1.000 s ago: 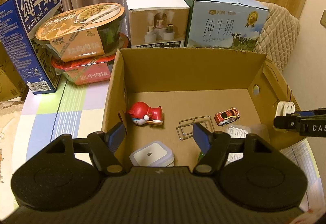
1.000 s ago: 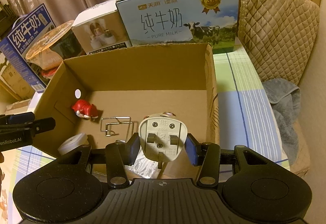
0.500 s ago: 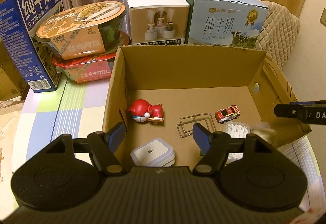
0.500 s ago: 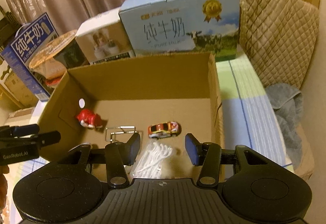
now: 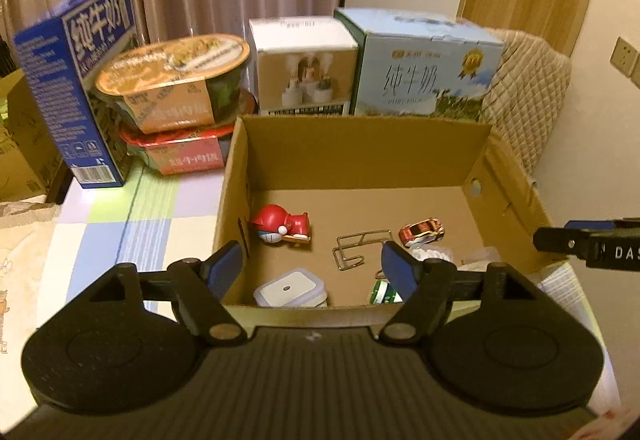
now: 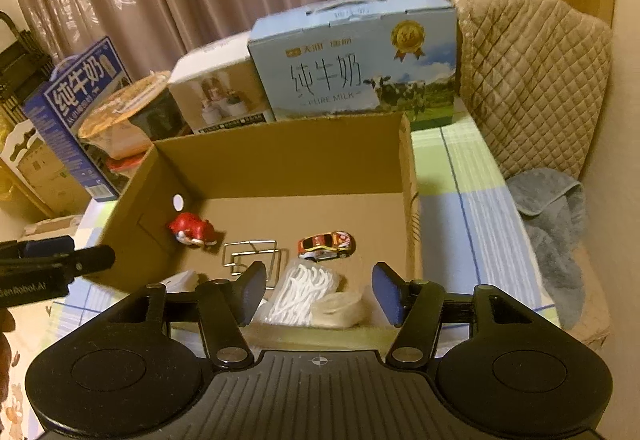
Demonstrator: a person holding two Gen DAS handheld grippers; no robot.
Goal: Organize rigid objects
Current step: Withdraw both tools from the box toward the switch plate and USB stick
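Both my tools hang over the box (image 5: 360, 155) – left tool (image 5: 312, 272) and right tool (image 6: 318, 294) empty, jaws opening. Inside lie a car (image 6: 326, 246), a red toy (image 5: 282, 228) and a wire rack (image 5: 360, 250) – apart.

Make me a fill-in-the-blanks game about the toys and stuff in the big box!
1. The toy car sits inside the cardboard ____.
2. The wire rack lies between the red figure and the toy ____.
3. Behind the box, the light blue carton shows a ____ on grass.
4. Both the left gripper and the right gripper hold ____.

Missing words: box; car; cow; nothing
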